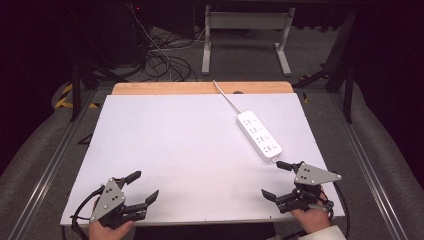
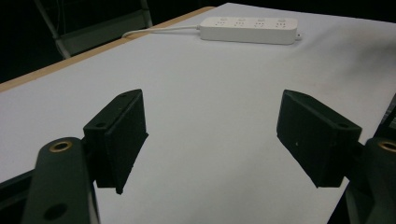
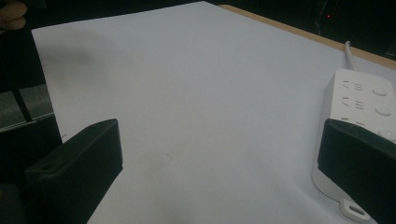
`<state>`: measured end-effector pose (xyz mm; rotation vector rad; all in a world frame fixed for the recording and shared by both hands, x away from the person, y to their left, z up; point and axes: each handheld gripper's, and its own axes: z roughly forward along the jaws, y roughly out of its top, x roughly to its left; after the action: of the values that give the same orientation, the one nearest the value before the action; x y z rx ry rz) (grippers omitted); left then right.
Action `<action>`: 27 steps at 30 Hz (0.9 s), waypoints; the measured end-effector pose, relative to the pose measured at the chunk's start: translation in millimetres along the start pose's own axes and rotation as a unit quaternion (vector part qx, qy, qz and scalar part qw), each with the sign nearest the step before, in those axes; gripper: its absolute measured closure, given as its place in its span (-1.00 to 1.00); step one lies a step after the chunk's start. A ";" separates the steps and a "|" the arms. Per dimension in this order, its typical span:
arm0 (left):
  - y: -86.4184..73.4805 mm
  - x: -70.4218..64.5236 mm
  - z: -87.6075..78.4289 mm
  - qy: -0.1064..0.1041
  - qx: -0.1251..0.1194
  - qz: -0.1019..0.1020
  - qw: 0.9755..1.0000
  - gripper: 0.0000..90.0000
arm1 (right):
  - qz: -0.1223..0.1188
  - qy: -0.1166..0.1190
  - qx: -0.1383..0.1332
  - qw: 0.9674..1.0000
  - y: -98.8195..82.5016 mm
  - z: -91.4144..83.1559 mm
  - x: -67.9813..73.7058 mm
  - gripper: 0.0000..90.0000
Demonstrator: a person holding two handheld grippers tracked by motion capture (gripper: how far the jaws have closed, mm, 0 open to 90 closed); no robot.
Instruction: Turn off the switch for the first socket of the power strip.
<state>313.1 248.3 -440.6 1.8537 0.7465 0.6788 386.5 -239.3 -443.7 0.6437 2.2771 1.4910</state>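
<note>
Power strip (image 1: 259, 135) lies untouched; right gripper (image 1: 280, 180), jaws spread empty just beside its near end, could nudge it; left gripper (image 1: 142, 187), also spread empty, waits well apart.

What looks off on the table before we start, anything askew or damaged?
Nothing damaged or spilled. The white power strip lies diagonally on the white sheet, askew to its edges, its cord running off the far side. Both tongs, left and right, hang open and empty.
</note>
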 end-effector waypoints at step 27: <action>-0.4 0.2 -1.1 0.007 0.004 -0.002 1.000 -0.43 | -0.004 -0.013 0.016 1.000 10.1 1.7 -1.0 -0.88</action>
<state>312.4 249.2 -440.6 1.8565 0.7632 0.6883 390.1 -235.1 -435.0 0.6584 2.2866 1.4364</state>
